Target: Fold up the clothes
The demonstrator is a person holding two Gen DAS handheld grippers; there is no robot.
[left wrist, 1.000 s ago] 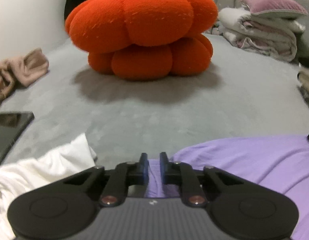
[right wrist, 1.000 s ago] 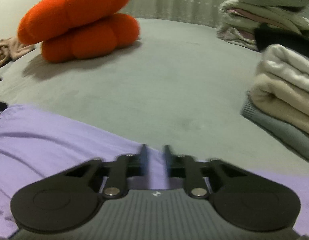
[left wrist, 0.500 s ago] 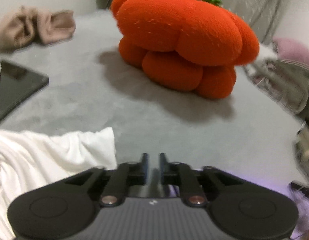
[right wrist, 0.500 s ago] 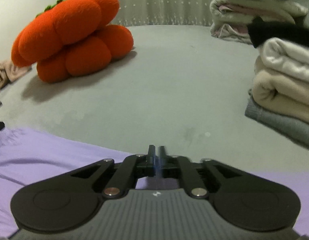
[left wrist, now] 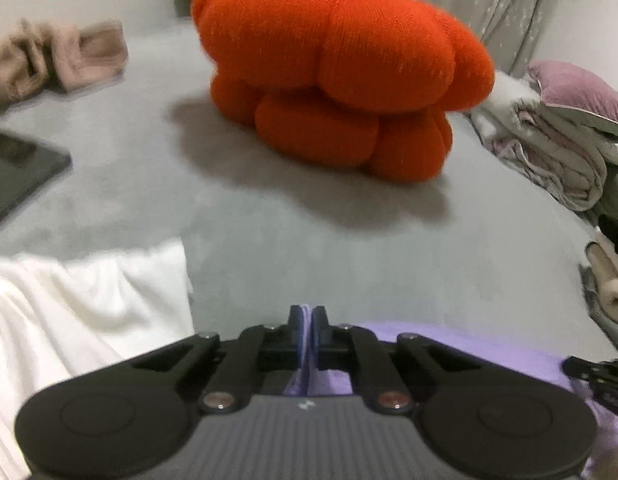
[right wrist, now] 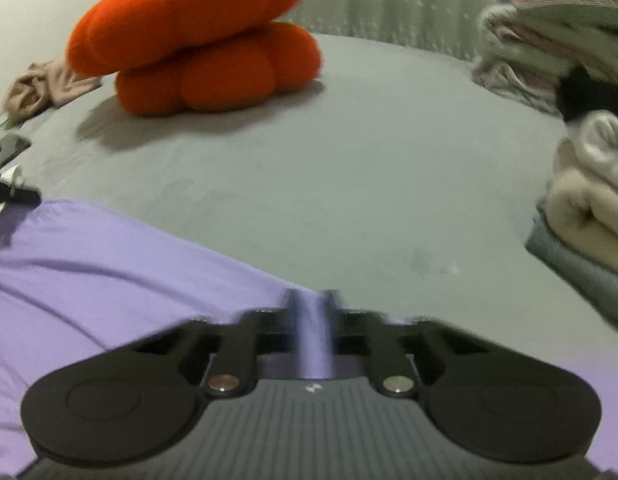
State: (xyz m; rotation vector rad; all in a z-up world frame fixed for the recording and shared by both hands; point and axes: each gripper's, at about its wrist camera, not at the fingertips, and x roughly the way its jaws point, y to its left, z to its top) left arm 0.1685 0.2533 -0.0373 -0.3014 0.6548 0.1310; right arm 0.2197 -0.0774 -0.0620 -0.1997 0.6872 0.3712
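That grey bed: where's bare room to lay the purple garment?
Free: the grey bed between the orange pumpkin cushion, the purple garment and the folded stack. Crowded: the left side, with white cloth and a dark tablet.

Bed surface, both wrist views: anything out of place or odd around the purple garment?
Mostly tidy. The beige cloth at the far left lies crumpled, unlike the folded stack at the right. A white garment sits bunched beside the purple garment. A dark flat slab also lies on the bed. Nothing looks damaged.
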